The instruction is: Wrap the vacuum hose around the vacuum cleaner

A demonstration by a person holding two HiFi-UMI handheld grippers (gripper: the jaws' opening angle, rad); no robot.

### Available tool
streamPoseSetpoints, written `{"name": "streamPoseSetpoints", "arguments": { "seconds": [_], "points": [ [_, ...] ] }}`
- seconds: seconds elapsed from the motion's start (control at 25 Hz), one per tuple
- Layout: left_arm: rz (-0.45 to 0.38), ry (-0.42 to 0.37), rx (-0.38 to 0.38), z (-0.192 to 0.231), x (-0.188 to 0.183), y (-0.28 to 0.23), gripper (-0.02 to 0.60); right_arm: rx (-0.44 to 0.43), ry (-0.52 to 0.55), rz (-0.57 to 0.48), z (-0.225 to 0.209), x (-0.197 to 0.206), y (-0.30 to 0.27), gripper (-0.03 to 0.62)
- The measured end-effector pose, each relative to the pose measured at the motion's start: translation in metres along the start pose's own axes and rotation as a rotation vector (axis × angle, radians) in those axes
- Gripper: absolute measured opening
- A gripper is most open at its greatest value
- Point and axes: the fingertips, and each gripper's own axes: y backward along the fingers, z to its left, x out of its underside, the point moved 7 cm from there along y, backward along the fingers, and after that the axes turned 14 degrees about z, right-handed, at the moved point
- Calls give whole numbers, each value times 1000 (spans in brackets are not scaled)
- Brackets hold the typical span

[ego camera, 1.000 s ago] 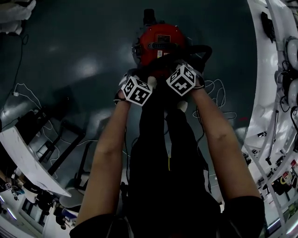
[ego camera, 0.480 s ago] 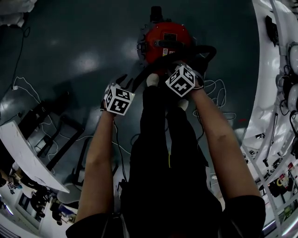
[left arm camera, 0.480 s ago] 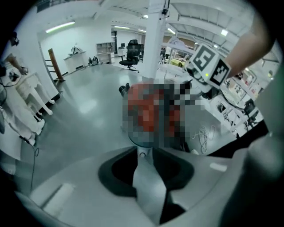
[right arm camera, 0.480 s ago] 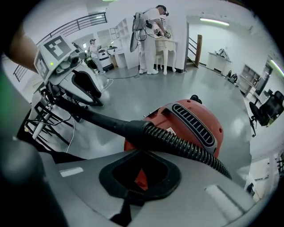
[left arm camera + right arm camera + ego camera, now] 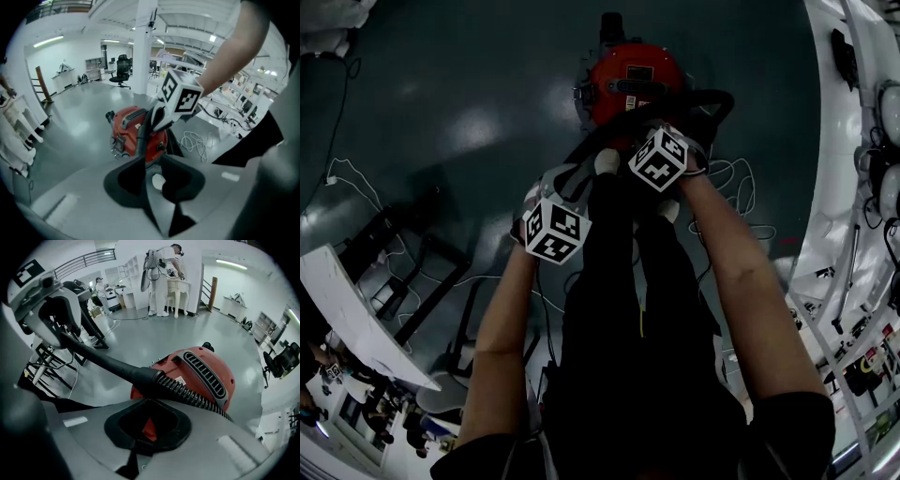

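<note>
Two tools are held above the red vacuum cleaner [image 5: 633, 80] standing on the floor [image 5: 469, 94]. The smooth black end of the vacuum hose [image 5: 187, 392] is clamped in the left tool [image 5: 145, 171]. The right tool [image 5: 147, 420] is closed, with ribbed hose crossing just beyond it.

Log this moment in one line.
left tongs: shut on hose | right tongs: shut, beside hose | vacuum: red, on floor
</note>
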Motion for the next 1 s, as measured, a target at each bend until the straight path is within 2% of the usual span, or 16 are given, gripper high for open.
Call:
{"name": "streamPoseSetpoints", "arguments": {
  "seconds": [0.24,0.44,0.68,0.84,1.0],
  "points": [
    [-1,-52,95,-36,-36,-24,112,-7,-35,-25,1,0,5,9],
    [34,-78,96,-45,-47,-38,112,-6,-64,-71,1,3,17,3],
    [4,42,51,-46,-58,-34,96,-2,-96,-147,6,24,41,-2],
    [-32,122,10,-55,-63,-20,58,2,-145,-206,17,51,67,-3],
    [-100,237,-19,-71,-71,-8,38,41,-198,-265,23,80,94,-3]
  ]
}}
